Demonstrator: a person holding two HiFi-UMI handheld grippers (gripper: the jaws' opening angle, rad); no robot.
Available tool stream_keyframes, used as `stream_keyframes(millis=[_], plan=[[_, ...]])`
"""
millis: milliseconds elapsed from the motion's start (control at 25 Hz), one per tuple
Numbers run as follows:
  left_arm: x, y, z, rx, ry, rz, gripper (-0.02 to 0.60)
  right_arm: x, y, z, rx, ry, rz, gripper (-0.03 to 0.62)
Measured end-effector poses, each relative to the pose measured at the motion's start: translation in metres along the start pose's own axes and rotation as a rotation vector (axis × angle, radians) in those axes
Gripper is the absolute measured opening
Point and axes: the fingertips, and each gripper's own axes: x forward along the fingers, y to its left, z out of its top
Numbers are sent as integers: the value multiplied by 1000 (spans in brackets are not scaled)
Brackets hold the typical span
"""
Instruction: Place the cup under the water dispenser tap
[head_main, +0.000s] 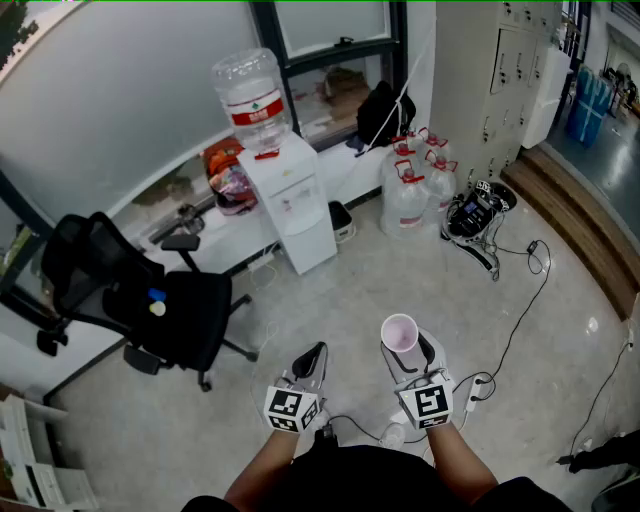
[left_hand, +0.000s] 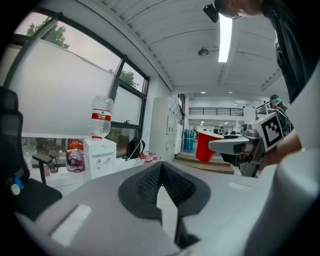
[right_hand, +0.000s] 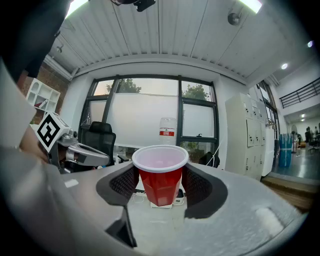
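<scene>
A red plastic cup (head_main: 399, 333) with a white inside stands upright between the pads of my right gripper (head_main: 403, 352), which is shut on it low in the head view. In the right gripper view the cup (right_hand: 161, 177) fills the centre, pads pressing on both its sides. The white water dispenser (head_main: 295, 200), with a clear bottle (head_main: 250, 95) on top, stands by the window wall well ahead of both grippers. It also shows small in the left gripper view as the dispenser (left_hand: 100, 157). My left gripper (head_main: 312, 358) is shut and holds nothing, just left of the cup.
A black office chair (head_main: 150, 300) stands left of the dispenser. Several water jugs (head_main: 415, 185) sit on the floor to its right, beside a black device (head_main: 478, 215) with cables trailing across the floor. A black bag (head_main: 385, 110) rests on the window ledge.
</scene>
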Motion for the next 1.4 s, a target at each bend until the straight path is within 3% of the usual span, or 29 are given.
stream_keyframes(millis=[440,1000,1400], plan=[[-7,39,-5,-16,14,6,17,30,19,1,0,5,-7,272],[-21,168,4,-5,0,4,17,134,79,29,6,-54,-36,272],[12,199,-5,-32,20,0,17,181,62,24,21,-36,-34,272]])
